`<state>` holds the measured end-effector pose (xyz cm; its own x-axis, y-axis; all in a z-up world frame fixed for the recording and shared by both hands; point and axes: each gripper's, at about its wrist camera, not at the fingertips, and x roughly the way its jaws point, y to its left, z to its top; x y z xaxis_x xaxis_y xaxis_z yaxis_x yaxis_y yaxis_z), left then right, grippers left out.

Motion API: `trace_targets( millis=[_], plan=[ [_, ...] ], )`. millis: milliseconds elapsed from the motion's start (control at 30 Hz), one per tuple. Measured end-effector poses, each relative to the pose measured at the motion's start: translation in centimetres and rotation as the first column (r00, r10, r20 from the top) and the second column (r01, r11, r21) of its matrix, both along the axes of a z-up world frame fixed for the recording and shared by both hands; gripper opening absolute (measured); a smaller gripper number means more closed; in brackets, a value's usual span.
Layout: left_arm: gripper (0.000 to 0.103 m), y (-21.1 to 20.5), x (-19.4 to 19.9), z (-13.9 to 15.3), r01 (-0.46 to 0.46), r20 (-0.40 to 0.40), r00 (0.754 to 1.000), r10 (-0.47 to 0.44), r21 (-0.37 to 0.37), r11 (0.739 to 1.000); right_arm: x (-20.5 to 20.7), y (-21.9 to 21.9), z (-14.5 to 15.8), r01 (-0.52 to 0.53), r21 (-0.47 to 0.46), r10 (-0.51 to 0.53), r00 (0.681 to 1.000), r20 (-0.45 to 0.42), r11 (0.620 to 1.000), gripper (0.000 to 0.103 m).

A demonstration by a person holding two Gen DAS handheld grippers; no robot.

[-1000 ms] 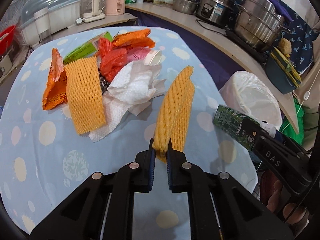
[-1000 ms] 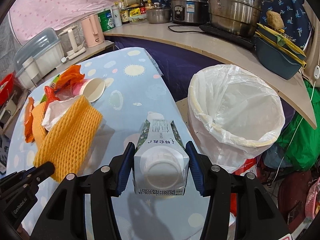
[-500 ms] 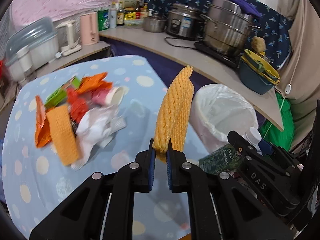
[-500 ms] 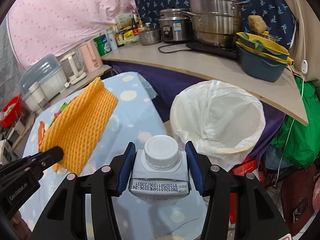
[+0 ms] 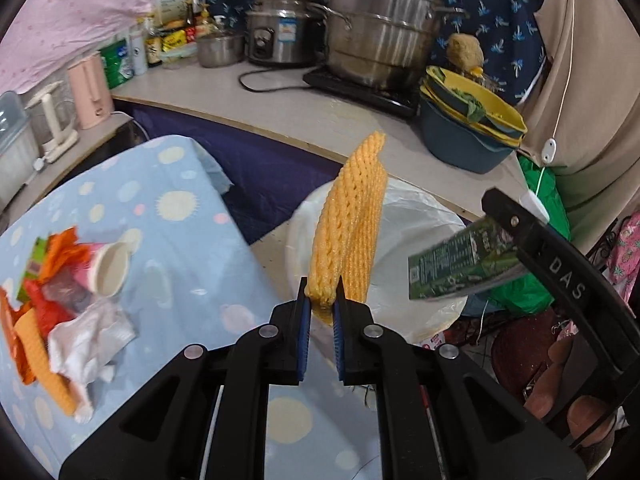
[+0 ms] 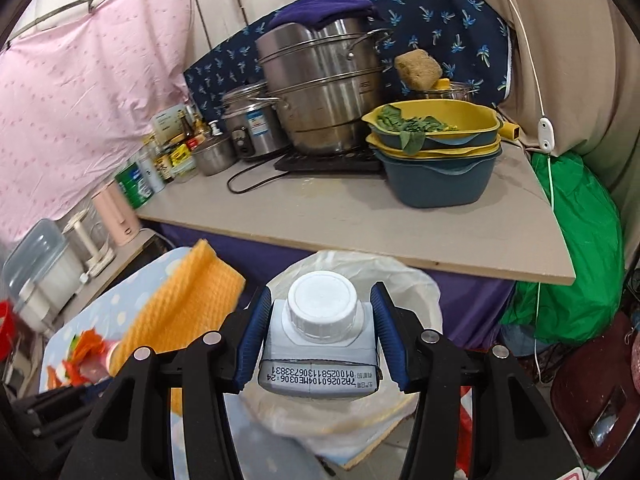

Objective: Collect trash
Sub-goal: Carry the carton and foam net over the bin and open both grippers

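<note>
Your left gripper [image 5: 320, 306] is clamped on the lower end of an orange foam net [image 5: 348, 224], which stands up from the blue pads and, in the left wrist view, lies in front of the white-lined bin [image 5: 420, 216] beside the table [image 5: 188, 248]. Your right gripper [image 6: 318, 338] is closed on a carton [image 6: 320, 348], its pads pressing the two sides just below the white screw cap [image 6: 322, 306], with the printed code strip facing the camera. In the right wrist view the carton sits in front of the bin [image 6: 420, 292] opening; the left view shows the same carton [image 5: 460, 264] tilted, green-printed, near the bin's right rim, with your right gripper [image 5: 516, 248] reaching in from the right edge and fingers [image 5: 560, 392] of your hand wrapped on its handle. The rest of the trash [image 5: 68, 304] lies in a blurred heap on the left part of the table: orange wrappers, another foam net, crumpled white paper and a paper cup [image 5: 110, 270] on its side. Behind the bin runs a counter [image 6: 360, 216] carrying steel pots [image 6: 320, 100], a rice cooker [image 6: 248, 124] and stacked basins [image 6: 436, 160] holding green leaves.
</note>
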<state>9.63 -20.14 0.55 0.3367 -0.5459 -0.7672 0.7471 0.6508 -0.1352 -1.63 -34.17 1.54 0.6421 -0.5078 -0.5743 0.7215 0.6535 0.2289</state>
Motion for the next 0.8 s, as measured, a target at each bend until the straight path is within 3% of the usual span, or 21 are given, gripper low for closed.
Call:
trace_targets(
  millis=[333, 367, 433, 500, 800],
  plan=[
    [0.013, -4.9, 0.9, -4.9, 0.052, -0.073, 0.996, -0.047, 0.067, 0.996, 2.1, -2.5, -3.4, 0.018, 0.029, -0.017, 0.998, -0.061, 0.999, 0.05],
    [0.017, -5.1, 1.0, -5.2, 0.05, -0.078, 0.996, -0.044, 0.072, 0.996, 2.1, -2.5, -3.5, 0.022, 0.025, -0.02, 0.998, -0.06, 0.999, 0.05],
    [0.046, -5.1, 1.3, -5.4, 0.044, -0.084, 0.996, -0.038, 0.078, 0.996, 2.0, -2.5, -3.2, 0.032, 0.017, -0.031, 0.998, -0.053, 0.999, 0.053],
    [0.053, -4.7, 1.5, -5.0, 0.015, -0.046, 0.999, -0.012, 0.067, 0.998, 1.8, -2.5, -2.7, 0.036, 0.007, -0.036, 0.998, -0.046, 0.999, 0.054],
    [0.058, -1.6, 2.2, -3.0, -0.057, 0.032, 0.998, 0.056, 0.033, 0.998, 0.7, -1.2, -2.2, 0.024, 0.002, -0.024, 0.999, -0.042, 1.0, 0.056]
  ],
)
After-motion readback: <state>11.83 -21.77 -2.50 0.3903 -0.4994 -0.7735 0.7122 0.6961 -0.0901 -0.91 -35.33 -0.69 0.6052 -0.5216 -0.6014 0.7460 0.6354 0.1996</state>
